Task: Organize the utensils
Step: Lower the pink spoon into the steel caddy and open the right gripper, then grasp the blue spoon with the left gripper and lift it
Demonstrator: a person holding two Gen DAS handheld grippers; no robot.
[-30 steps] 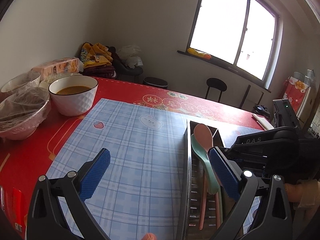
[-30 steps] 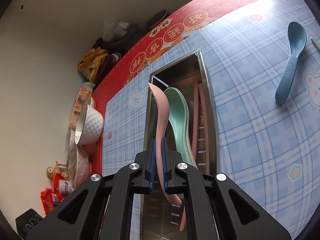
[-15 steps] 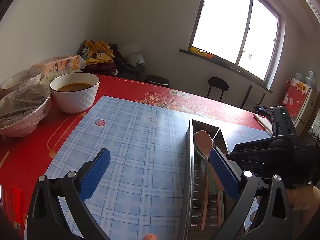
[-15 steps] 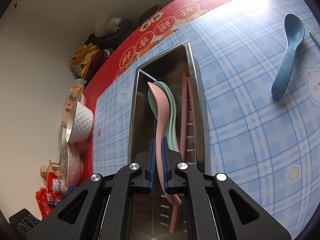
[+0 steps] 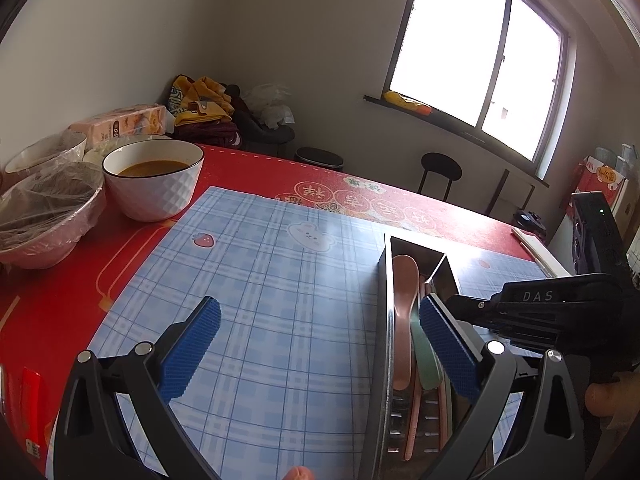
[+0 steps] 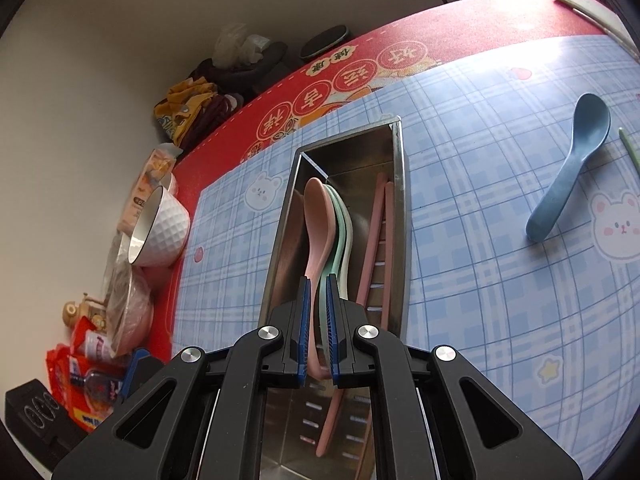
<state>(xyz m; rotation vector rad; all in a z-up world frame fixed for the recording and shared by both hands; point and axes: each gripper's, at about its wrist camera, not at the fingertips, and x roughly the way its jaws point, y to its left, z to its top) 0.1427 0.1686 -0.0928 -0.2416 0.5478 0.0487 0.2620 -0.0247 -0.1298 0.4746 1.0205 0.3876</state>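
Left wrist view: the left gripper hangs with its jaws spread wide and nothing between them, over the blue plaid mat. Beside it sits the steel utensil tray, with the pink spoon lying inside. A second ago that spoon's bowl stood higher above the tray end; now it sits low.

Right wrist view: the right gripper is pinched narrow on the pink spoon's handle, bowl stacked on the green spoon in the tray, pink chopsticks alongside. Earlier the spoon tilted apart from the green one; now it nests. I'd let go only once the handle settles flat, then lift straight out. The blue spoon waits on the mat, well apart.
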